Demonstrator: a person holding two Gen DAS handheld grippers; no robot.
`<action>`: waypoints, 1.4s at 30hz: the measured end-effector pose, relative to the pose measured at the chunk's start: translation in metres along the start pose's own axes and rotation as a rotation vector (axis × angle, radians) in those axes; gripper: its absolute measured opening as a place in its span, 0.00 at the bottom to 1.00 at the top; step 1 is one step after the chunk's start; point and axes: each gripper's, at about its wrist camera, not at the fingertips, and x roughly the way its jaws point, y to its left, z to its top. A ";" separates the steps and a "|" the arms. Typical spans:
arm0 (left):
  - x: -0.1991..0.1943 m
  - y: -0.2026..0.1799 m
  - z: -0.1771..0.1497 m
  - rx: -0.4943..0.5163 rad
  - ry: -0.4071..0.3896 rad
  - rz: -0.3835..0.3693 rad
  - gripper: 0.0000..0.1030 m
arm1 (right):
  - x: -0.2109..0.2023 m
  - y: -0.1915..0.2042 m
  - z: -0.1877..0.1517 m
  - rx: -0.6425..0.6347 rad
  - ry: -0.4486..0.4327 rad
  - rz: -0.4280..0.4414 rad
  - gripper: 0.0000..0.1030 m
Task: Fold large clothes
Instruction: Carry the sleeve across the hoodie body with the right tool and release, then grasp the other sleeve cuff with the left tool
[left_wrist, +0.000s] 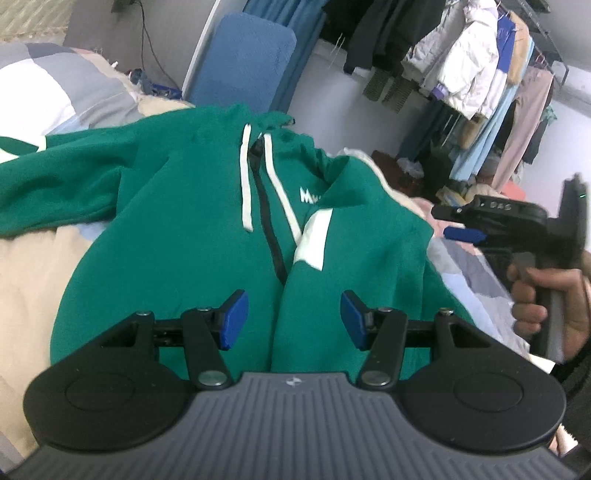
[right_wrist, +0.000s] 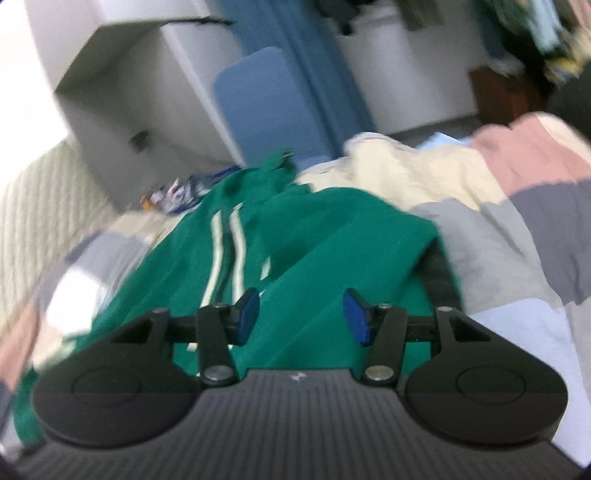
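The green hoodie (left_wrist: 177, 236) lies on the bed (left_wrist: 33, 277), white chest lettering (left_wrist: 309, 195) at one o'clock unreadable; left tongs (left_wrist: 293, 319) and right tongs (right_wrist: 301, 317) gape, empty.

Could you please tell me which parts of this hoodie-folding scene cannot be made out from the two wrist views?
- Green hoodie hem: left wrist view, hidden behind the left gripper.
- Chest lettering: left wrist view, partly covered by the folded sleeve.
- Right wrist view: motion blur smears the hoodie's fold details.
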 end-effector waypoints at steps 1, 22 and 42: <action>0.001 0.000 -0.002 0.000 0.012 0.004 0.59 | -0.004 0.010 -0.006 -0.029 0.005 0.001 0.52; 0.028 0.015 -0.019 0.041 0.180 0.122 0.56 | 0.003 0.079 -0.131 -0.224 0.271 -0.067 0.46; -0.039 0.107 0.017 -0.322 -0.178 0.669 0.61 | -0.003 0.076 -0.128 -0.150 0.265 -0.034 0.47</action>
